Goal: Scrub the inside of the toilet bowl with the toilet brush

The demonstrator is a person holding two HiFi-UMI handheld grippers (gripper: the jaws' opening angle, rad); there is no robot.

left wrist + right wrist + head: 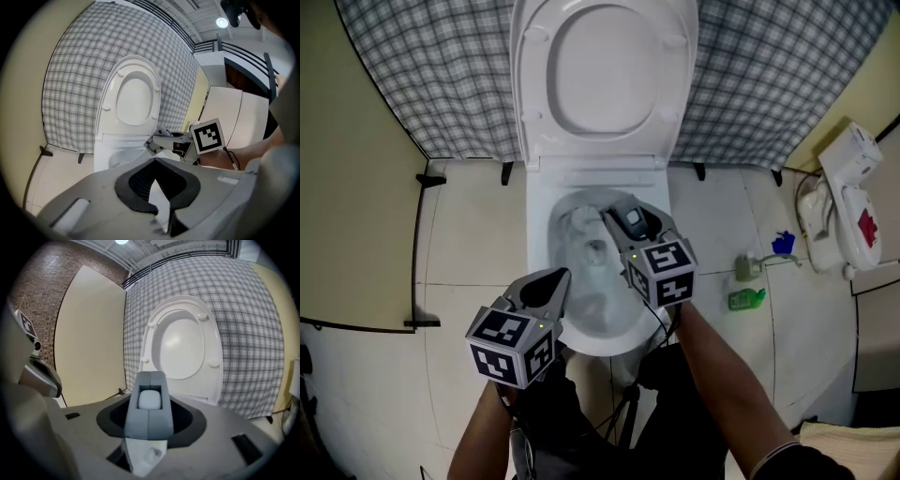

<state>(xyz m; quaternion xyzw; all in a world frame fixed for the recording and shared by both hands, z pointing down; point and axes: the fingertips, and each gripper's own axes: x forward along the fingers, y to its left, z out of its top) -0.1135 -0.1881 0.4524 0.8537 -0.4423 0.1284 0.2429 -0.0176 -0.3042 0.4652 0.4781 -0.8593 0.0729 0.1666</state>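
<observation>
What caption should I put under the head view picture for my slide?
Left gripper and right gripper poised over the open toilet bowl, lid up, green bottle on the floor.

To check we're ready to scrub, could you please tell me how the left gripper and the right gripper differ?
The right gripper reaches out over the inside of the bowl; the left gripper sits nearer the person, at the bowl's left rim. The right claw is shut on nothing; I cannot tell the left claw's state. Both point toward the raised lid, and no brush shows at either.
</observation>
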